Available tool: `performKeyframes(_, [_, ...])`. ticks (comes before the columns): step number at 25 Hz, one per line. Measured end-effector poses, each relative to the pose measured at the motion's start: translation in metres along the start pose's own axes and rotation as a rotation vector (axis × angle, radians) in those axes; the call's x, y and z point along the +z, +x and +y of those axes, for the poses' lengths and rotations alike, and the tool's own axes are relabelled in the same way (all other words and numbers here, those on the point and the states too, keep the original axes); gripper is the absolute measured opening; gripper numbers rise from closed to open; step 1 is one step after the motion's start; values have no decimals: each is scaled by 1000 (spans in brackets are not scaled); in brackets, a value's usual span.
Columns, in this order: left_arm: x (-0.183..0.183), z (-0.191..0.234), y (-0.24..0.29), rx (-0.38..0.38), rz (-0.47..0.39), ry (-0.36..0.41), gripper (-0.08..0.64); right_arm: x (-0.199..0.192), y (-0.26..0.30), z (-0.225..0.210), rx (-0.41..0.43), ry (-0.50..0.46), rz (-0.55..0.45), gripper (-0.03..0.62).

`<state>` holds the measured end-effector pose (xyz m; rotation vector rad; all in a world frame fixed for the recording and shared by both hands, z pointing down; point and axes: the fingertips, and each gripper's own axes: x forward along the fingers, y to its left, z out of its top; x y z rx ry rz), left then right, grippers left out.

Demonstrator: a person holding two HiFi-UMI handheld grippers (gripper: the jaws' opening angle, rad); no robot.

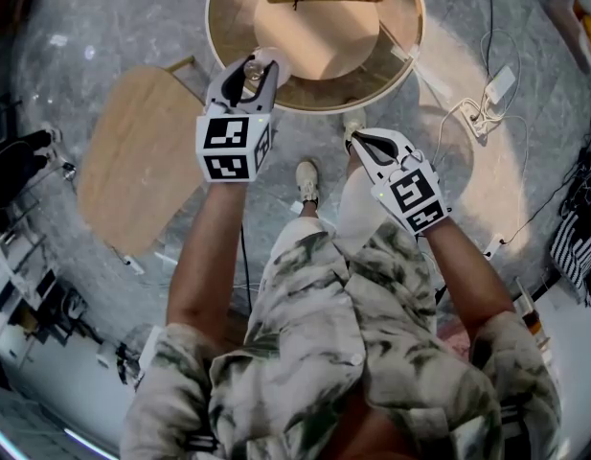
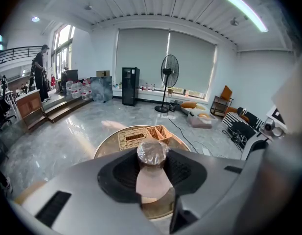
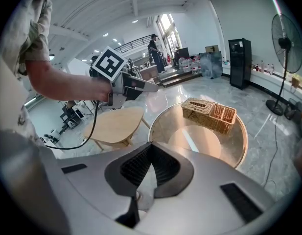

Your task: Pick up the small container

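The left tongs (image 2: 153, 156) pinch the small container (image 2: 151, 151) by its sides, just under its crinkled shiny cover, and hold it in the air over the rim of the round counter (image 1: 408, 51), at the side nearest to the person. The wicker basket (image 2: 141, 136) stands on the far side of this counter, well apart from the container. The right tongs (image 3: 150, 149) are pressed together with nothing between them, and they hang over the floor just beside the near rim of the counter.
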<state>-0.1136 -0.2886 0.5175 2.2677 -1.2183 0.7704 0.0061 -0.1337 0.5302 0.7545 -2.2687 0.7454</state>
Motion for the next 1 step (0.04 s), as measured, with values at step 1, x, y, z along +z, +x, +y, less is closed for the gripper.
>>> performKeyframes(1, [0,-1,0,0,1,1,149,0,-1,0,0,-1,0,21])
